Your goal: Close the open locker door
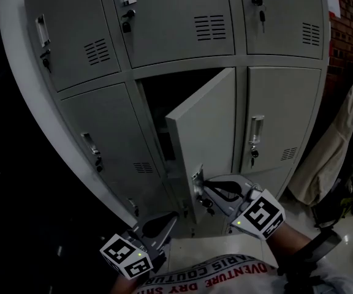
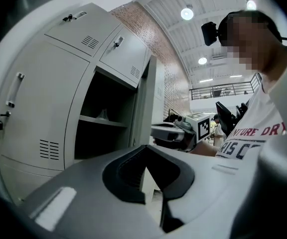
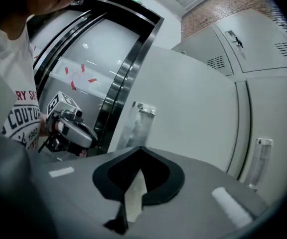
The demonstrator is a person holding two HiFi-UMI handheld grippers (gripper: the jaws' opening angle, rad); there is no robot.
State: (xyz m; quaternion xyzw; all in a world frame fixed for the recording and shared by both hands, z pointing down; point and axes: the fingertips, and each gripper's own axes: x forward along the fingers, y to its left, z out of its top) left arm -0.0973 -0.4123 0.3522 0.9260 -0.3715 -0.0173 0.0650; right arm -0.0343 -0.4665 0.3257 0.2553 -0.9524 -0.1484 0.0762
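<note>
- Standing ajar in the middle column, the locker door (image 1: 204, 124) looks like light, stiff sheet metal; push near its handle (image 3: 142, 121).
- The right gripper (image 1: 206, 184), jaws together and empty, sits at that edge.
- The left gripper (image 1: 175, 217), likewise closed on nothing, hangs lower.

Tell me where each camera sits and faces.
Head view: on the person's head, steeply down at the open grey metal locker door; left gripper and right gripper show.
Left gripper view: on the left gripper, facing the open compartment; shut fingers, white shirt show.
Right gripper view: on the right gripper, facing the door's outer face; shut fingers show.
Shared: each gripper view sees the other gripper.
</note>
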